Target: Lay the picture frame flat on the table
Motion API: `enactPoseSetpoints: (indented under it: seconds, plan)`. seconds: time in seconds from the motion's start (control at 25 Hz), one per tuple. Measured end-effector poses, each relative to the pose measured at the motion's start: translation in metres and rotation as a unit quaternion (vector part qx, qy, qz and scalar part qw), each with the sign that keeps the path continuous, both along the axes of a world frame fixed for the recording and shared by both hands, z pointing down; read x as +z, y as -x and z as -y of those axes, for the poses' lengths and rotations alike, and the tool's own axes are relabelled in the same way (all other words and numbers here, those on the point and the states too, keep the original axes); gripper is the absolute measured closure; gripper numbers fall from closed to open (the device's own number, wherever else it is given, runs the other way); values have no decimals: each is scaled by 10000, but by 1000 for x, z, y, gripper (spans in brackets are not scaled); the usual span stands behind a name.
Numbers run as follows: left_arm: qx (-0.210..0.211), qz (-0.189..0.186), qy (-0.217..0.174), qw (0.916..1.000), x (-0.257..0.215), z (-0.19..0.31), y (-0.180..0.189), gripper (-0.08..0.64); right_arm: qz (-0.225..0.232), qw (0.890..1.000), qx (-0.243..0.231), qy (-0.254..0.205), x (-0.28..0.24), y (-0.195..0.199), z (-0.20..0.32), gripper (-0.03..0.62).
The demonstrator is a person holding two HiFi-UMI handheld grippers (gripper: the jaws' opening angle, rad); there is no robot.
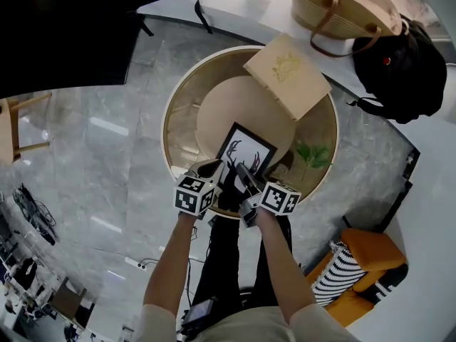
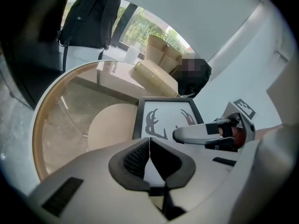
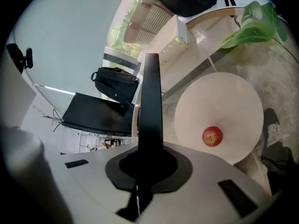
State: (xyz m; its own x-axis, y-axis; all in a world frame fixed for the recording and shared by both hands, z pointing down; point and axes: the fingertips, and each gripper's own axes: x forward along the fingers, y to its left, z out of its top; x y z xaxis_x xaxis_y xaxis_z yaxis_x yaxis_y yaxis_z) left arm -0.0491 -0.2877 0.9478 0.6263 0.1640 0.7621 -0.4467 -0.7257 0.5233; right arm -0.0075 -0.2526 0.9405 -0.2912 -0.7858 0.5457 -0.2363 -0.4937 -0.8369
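Observation:
The black picture frame (image 1: 244, 150) with an antler print stands tilted on the round glass table (image 1: 179, 98), its lower edge towards me. My right gripper (image 1: 246, 174) is shut on the frame's near side. In the right gripper view the black frame edge (image 3: 152, 92) rises straight up out of the right gripper (image 3: 150, 158). My left gripper (image 1: 211, 168) is by the frame's lower left corner. In the left gripper view the left gripper (image 2: 149, 154) has its tips touching in front of the frame's face (image 2: 161, 118), and a right finger (image 2: 196, 134) lies across the print.
A beige box (image 1: 287, 74) lies on the table's far rim and green leaves (image 1: 314, 154) sit at its right. A red apple (image 3: 212, 136) rests on the pale disc (image 3: 224, 101) under the glass. A basket bag (image 1: 343, 7), black backpack (image 1: 399, 66) and orange chair (image 1: 365, 261) surround the table.

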Motion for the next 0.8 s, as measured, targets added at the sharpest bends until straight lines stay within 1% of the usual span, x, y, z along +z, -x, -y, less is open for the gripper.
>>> enactPoseSetpoints:
  seconds: [0.24, 0.44, 0.6, 0.72, 0.8]
  plan:
    - [123, 190, 1, 9997, 15, -1, -2, 537, 43, 9999, -112, 29, 8, 3, 2, 551]
    - [3, 251, -33, 9997, 18, -2, -2, 537, -95, 9997, -176, 122, 13, 2, -1, 551]
    - [-278, 235, 73, 9993, 19, 1, -2, 538, -208, 9994, -170, 240, 14, 0, -1, 551]
    - [-215, 271, 21, 9994, 18, 0, -2, 538, -335, 9983, -305, 355, 13, 2, -4, 547]
    - [-185, 288, 0, 9994, 18, 0, -2, 538, -454, 9970, -423, 464, 14, -1, -8, 530]
